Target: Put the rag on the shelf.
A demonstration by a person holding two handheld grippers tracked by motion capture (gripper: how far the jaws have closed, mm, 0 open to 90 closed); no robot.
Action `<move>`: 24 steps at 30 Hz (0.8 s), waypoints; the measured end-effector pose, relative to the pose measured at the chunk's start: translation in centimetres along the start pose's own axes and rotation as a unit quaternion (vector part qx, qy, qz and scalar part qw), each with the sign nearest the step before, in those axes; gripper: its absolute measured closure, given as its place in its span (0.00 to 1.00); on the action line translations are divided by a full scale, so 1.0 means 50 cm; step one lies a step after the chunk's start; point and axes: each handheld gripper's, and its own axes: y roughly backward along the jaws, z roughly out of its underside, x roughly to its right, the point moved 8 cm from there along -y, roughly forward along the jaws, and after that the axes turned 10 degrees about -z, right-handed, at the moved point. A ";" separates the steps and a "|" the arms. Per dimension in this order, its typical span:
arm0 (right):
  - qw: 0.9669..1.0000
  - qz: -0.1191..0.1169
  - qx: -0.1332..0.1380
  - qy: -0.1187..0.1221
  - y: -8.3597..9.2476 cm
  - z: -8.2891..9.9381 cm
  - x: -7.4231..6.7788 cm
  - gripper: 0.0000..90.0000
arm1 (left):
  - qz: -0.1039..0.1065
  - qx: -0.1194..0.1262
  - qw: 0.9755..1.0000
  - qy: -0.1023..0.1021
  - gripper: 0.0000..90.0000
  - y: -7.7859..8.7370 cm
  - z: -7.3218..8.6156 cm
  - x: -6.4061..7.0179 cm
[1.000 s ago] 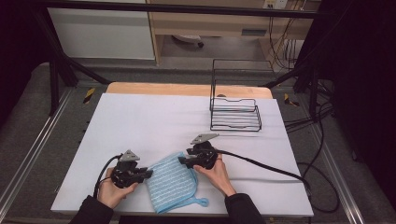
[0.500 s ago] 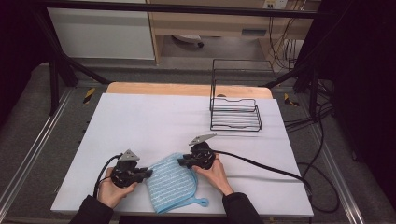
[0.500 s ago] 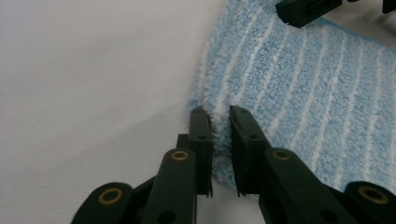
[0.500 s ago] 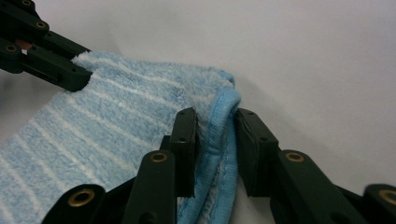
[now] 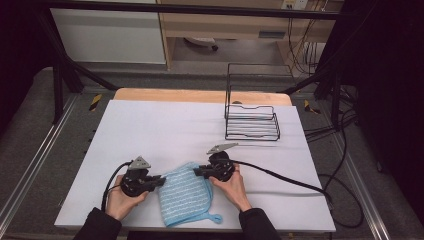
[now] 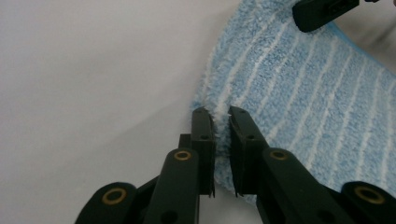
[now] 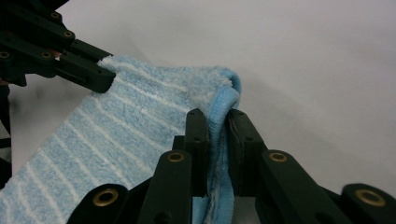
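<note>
A light blue towel with white stripes (image 5: 184,195) lies on the white table near its front edge, between my two hands. My left gripper (image 5: 161,181) is at its left edge. In the left gripper view the jaws (image 6: 221,114) have just been closing and now pinch the fluffy edge of the towel (image 6: 317,107). My right gripper (image 5: 197,171) is at the towel's far right corner. Its jaws (image 7: 217,116) have just been closing too and now clamp the blue hem of the towel (image 7: 93,140), which is lifted slightly there. The left gripper (image 7: 88,74) shows beyond, on the opposite edge.
A black wire rack (image 5: 251,120) stands at the back right of the white table cover (image 5: 165,130). The right gripper's cable (image 5: 280,177) runs off to the right across the table. The towel's hanging loop (image 5: 216,218) lies near the front edge.
The right hand has shifted very slightly at the towel's far corner. The left hand and the towel lie as before.
</note>
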 end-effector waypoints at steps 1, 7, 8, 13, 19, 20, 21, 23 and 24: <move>1.000 0.004 0.002 -0.001 0.007 0.000 0.002 0.89 | 0.001 0.001 1.000 -0.001 0.90 -0.005 -0.005 0.001; 0.999 0.032 0.019 -0.011 0.038 -0.001 0.017 0.89 | -0.006 0.015 1.000 -0.009 0.90 -0.032 -0.042 0.009; 0.999 0.038 0.022 -0.013 0.042 -0.001 0.020 0.89 | -0.013 0.018 1.000 -0.011 0.90 -0.043 -0.055 0.009; 0.997 0.069 0.031 -0.017 0.056 -0.002 0.034 0.89 | -0.024 0.019 0.999 -0.011 0.90 -0.067 -0.076 0.008; 0.995 0.094 0.035 -0.025 0.065 0.004 0.048 0.89 | -0.028 0.021 0.999 -0.011 0.90 -0.095 -0.094 0.012; 0.994 0.101 0.034 -0.031 0.066 0.009 0.053 0.89 | -0.026 0.024 0.999 -0.007 0.88 -0.099 -0.094 0.010; 0.993 0.104 0.033 -0.031 0.066 0.012 0.056 0.89 | -0.026 0.024 0.999 -0.007 0.87 -0.099 -0.094 0.010; 0.993 0.107 0.033 -0.039 0.065 0.018 0.059 0.89 | -0.028 0.029 0.999 -0.002 0.81 -0.099 -0.096 0.007; 0.993 0.107 0.033 -0.039 0.065 0.018 0.059 0.89 | -0.030 0.030 0.999 -0.001 0.81 -0.096 -0.097 0.005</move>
